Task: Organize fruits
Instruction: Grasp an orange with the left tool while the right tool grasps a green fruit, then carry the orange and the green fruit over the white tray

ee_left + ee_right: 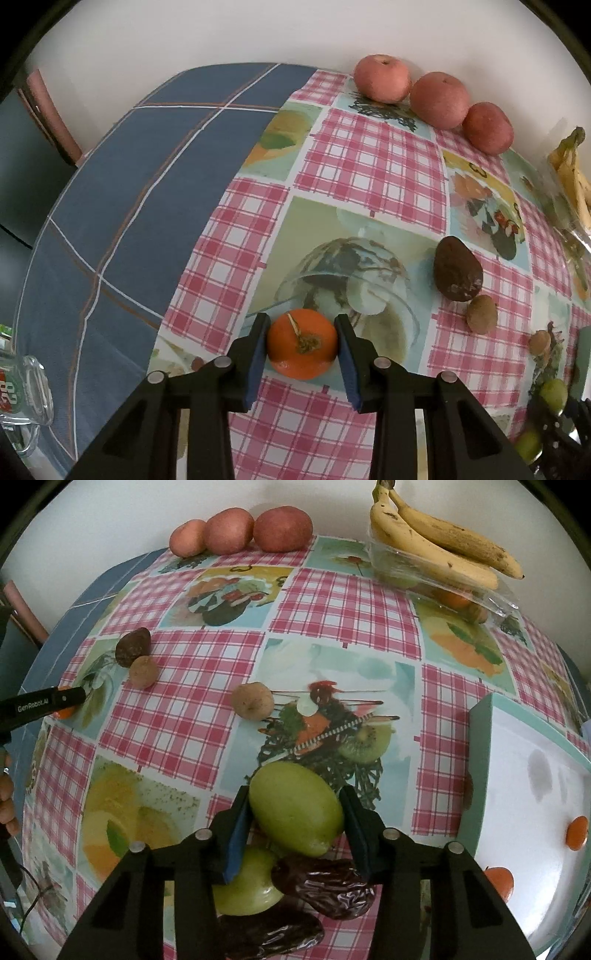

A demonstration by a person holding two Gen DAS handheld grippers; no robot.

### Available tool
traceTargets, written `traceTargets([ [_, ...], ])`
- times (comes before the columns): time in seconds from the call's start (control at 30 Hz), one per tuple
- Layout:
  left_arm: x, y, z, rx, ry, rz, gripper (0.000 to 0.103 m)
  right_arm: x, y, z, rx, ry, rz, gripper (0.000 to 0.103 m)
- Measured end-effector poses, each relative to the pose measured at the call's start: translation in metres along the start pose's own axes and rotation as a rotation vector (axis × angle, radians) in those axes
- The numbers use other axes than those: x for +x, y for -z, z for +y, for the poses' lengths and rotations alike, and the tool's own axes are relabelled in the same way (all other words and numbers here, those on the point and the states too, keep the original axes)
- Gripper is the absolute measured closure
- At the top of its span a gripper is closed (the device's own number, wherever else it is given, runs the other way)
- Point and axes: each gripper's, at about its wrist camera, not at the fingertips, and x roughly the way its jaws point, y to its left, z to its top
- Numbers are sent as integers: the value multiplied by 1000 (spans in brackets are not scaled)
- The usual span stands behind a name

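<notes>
Both grippers point steeply down at the tabletop. The left gripper has its jaws pressed on either side of a tangerine resting on the cloth; the right gripper has its jaws narrow around a green fruit, the pads seemingly just meeting it, beside dates. To do this well, I'd firm each grip, then lift straight up so neighbouring fruit stays put, and carry toward the white tray. The arm seen in the right view reads "GenRobot.AI".
</notes>
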Motion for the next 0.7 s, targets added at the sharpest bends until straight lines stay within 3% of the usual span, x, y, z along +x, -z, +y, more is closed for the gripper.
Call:
traceTargets([
  [0.17,-7,-1,-5,5,7,-8,66,-4,-1,-11,52,-40,-9,54],
  [0.47,-58,-8,-7,-49,40,-117,66,-52,-9,-26,87,-37,-122,54],
  [0.7,-97,-4,-23,-10,15,-186,66,-85,-9,-35,93,-36,-186,54],
])
